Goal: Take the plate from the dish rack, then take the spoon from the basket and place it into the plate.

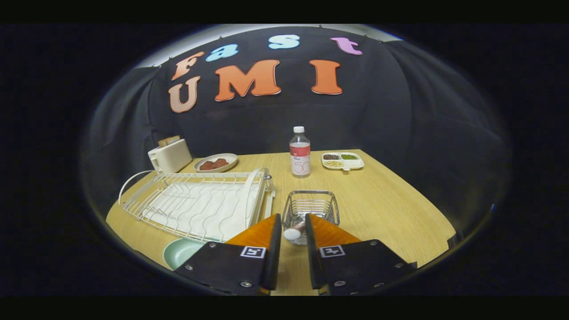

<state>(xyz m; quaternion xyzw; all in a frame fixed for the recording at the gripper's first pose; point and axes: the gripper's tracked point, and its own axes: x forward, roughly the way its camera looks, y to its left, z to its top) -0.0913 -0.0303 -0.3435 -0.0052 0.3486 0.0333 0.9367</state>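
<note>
One spoon (293,233), tongs (292,227) around it

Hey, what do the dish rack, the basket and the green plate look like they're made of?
Dish rack: white-coated wire, going by its thin bent rods. Basket: bare metal wire mesh, silvery and shiny. Plate: smooth pale green, matte; plastic or glazed ceramic, hard to tell. The gripper hovers at the basket, fingers close around the spoon.
</note>
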